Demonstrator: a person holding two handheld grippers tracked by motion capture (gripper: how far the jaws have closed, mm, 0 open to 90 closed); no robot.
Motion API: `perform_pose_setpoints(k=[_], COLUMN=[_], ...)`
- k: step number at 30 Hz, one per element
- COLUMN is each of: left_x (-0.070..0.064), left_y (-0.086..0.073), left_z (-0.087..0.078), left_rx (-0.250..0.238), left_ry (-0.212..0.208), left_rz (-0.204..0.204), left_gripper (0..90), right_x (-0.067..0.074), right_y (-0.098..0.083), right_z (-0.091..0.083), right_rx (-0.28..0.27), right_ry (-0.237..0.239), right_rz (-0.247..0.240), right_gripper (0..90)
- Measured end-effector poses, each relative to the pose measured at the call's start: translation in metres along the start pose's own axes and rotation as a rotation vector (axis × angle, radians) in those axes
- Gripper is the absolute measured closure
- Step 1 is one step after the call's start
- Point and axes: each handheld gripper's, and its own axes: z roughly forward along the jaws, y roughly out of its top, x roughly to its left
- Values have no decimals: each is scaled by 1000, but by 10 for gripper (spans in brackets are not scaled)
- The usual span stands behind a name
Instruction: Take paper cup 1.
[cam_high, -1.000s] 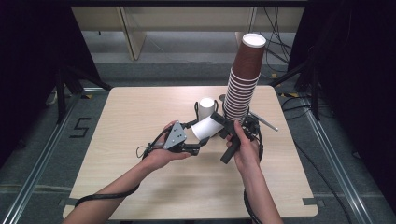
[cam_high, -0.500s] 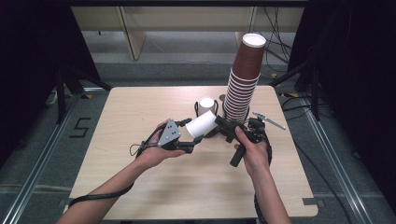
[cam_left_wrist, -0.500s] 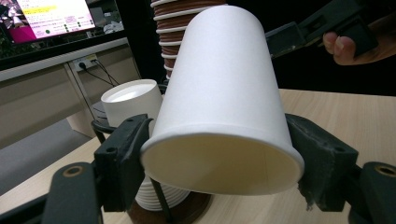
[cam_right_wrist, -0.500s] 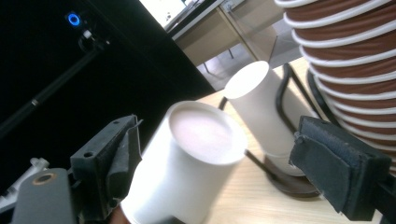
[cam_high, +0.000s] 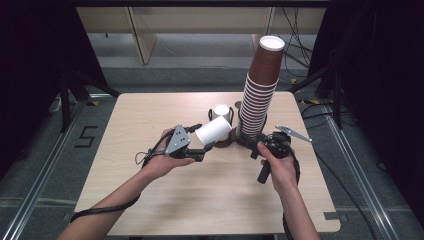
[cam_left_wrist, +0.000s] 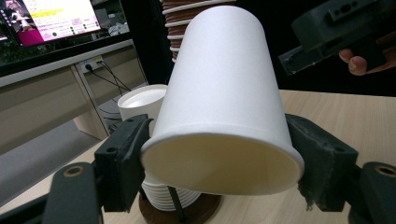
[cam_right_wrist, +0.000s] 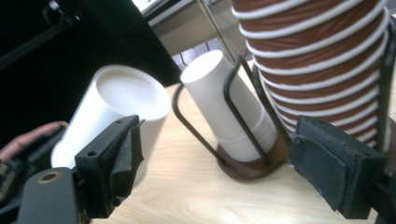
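Two jaws of the left gripper (cam_left_wrist: 219, 163) clamp a white cup (cam_left_wrist: 222, 107) near its rim, held tilted above the table (cam_high: 150, 200); the right gripper (cam_right_wrist: 210, 163), jaws closing with nothing between them, faces the white stack (cam_right_wrist: 229, 112) beside the brown stack (cam_high: 257, 95)

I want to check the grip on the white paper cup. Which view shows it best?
The left gripper view: the white paper cup sits clamped at its rim between both jaws. The high view shows it small; the right gripper view shows its closed base end.

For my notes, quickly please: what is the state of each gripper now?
Left gripper: closed on the white paper cup.
Right gripper: open, holding nothing; its jaws have just been closing.
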Motion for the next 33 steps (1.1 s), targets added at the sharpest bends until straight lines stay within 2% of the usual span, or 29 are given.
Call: perform_pose_setpoints(k=[4,6,7,8,9,14,15,18,20,27,33], left_x=[3,5,6,6,7,7,7,7,8,9,9], left_y=[2,3,3,4,4,4,4,4,4,7,7], left_z=[0,0,0,0,0,0,0,0,-1,-3,-4], left_rx=[7,9,9,12,16,26,30,43,53,58,68], left_ry=[-6,-7,-6,-5,-5,-19,-23,-30,-35,-40,-51], left_rz=[2,0,-3,-3,-1,-6,-8,-4,-5,2,3], left_gripper=[262,263,264,264,264,266,266,267,268,268,268], right_x=[-4,-5,-5,-7,-8,-11,-9,-11,-12,-15,-13], right_y=[-3,-5,-6,-5,-5,-7,-8,-12,-13,-14,-14], right_z=[-2,-2,-2,-2,-2,-2,-3,-2,-2,-4,-4], right_rx=[21,23,30,27,26,13,25,23,32,42,54], right_ry=[-25,-14,-17,-28,-43,-50,-51,-56,-45,-60,-53], right_rz=[-39,-36,-19,-56,-73,-103,-86,-139,-139,-162,-165], right_gripper=[195,199,201,203,203,209,209,210,211,216,218])
